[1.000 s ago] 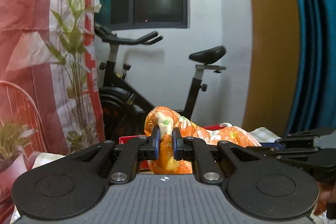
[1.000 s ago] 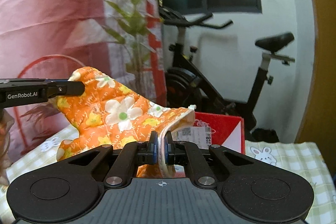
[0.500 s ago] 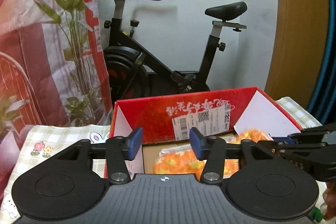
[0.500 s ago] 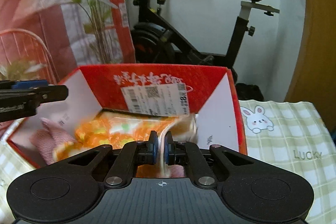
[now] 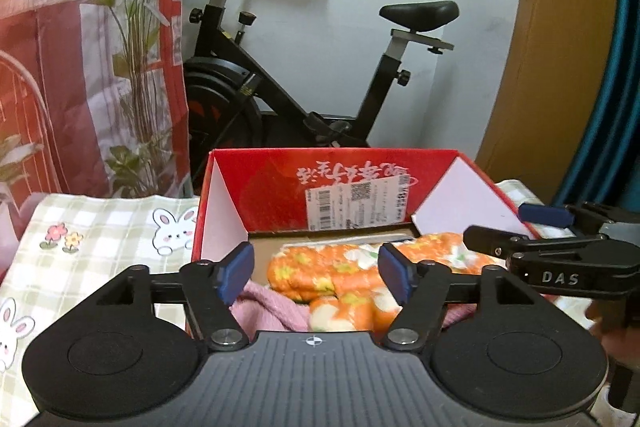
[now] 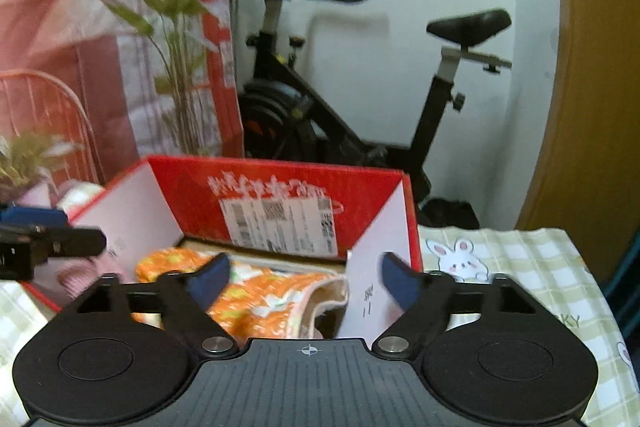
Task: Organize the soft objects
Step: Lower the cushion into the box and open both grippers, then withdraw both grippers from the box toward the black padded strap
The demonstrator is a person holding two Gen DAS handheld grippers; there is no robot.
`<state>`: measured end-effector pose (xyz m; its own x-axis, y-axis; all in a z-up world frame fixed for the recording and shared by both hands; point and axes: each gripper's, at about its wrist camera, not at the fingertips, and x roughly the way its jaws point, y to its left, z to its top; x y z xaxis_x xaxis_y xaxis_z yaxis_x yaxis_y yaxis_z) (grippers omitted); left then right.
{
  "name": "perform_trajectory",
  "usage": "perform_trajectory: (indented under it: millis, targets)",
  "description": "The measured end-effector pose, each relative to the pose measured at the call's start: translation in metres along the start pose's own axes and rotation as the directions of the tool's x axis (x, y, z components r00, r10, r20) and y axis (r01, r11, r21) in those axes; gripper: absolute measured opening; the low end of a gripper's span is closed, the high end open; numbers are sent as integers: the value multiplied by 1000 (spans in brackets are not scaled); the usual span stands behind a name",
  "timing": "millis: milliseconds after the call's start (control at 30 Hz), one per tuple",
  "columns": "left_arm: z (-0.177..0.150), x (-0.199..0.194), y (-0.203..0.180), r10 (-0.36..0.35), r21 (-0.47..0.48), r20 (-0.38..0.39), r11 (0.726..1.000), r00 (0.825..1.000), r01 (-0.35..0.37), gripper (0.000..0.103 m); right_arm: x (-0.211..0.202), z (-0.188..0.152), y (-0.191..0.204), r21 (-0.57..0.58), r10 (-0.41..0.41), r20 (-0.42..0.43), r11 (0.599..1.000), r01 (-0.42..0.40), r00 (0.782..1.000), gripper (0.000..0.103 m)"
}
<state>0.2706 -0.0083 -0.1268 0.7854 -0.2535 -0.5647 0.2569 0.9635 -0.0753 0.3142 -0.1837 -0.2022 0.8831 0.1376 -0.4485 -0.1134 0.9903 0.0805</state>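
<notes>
An orange floral quilted cloth [image 5: 336, 273] [image 6: 260, 297] lies crumpled inside the red cardboard box [image 5: 280, 183] [image 6: 200, 183], partly over a pink knitted piece [image 5: 276, 311] [image 6: 80, 273]. My left gripper [image 5: 316, 277] hovers over the box's near side; its jaws are opening, and its blue pads touch nothing. My right gripper [image 6: 304, 279] stands over the box's right half, jaws opening wide with the cloth below them and free of the pads. Each gripper shows at the edge of the other's view.
The box stands on a green checked tablecloth [image 5: 100, 227] [image 6: 520, 259] with rabbit prints. Behind it are an exercise bike [image 5: 280, 87], a plant [image 5: 132, 47] against a red curtain, a pink wire chair [image 6: 52, 115] and a wooden door [image 6: 592, 107].
Both grippers held the orange cloth up, then sank toward the box. The left let go first, then the right; the cloth now lies in the box.
</notes>
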Motion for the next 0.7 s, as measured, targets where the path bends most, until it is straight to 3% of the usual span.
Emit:
perform_trajectory:
  millis: [33, 233, 367, 567, 700]
  targets:
    - [-2, -6, 0, -10, -5, -2, 1000, 1000, 10, 74, -8, 0, 0, 2, 6, 22, 1000, -6, 1000, 102]
    - [-15, -38, 4, -62, -46, -2, 997, 998, 62, 95, -49, -4, -3, 50, 32, 96, 998, -37, 995, 103]
    - [-31, -59, 6, -95, -72, -4, 993, 996, 94, 96, -79, -24, -10, 117, 74, 147, 989, -92, 986, 103]
    - [-69, -81, 3, -127, -73, -42, 990, 991, 124, 96, -109, -63, -8, 115, 128, 108, 983, -141, 986, 103]
    - [-99, -88, -6, -119, -64, -86, 991, 989, 114, 95, -121, -93, 3, 111, 121, 30, 986, -123, 992, 103]
